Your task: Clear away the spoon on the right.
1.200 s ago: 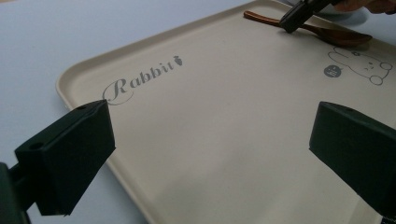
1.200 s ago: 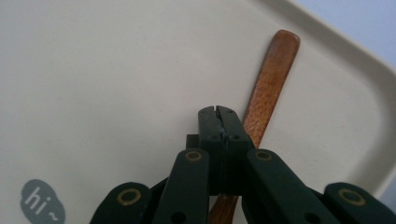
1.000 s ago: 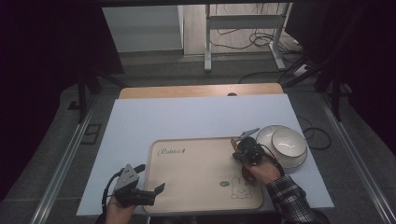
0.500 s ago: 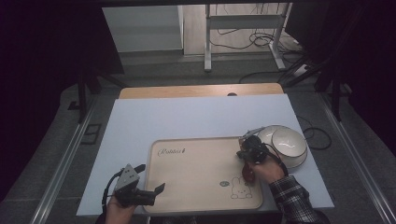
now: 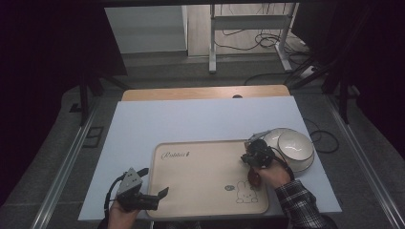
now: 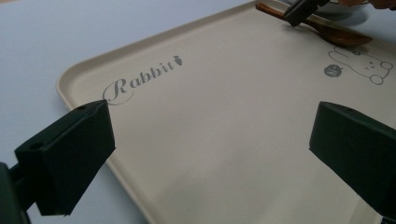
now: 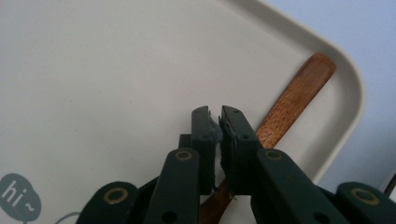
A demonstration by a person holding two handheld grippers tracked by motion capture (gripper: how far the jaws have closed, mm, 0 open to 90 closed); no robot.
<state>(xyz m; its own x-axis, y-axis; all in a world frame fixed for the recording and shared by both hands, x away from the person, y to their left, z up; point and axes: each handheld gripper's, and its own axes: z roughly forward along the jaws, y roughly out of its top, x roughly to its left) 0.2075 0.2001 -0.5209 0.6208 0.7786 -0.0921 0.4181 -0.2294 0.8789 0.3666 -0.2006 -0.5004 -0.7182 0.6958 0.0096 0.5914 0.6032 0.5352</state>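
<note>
The wooden spoon (image 7: 292, 109) lies on the tray (image 5: 200, 157) along its right edge, its long axis running from the right gripper (image 7: 219, 122) up toward one o'clock in the right gripper view, the handle passing beneath the jaws. Those jaws stand nearly closed with a slim gap, having just been opening (no wood between them). The left gripper (image 5: 155, 194), jaws wide, hovers at the tray's seven o'clock corner, well apart from the spoon, beside the bowl (image 5: 291, 148).
</note>
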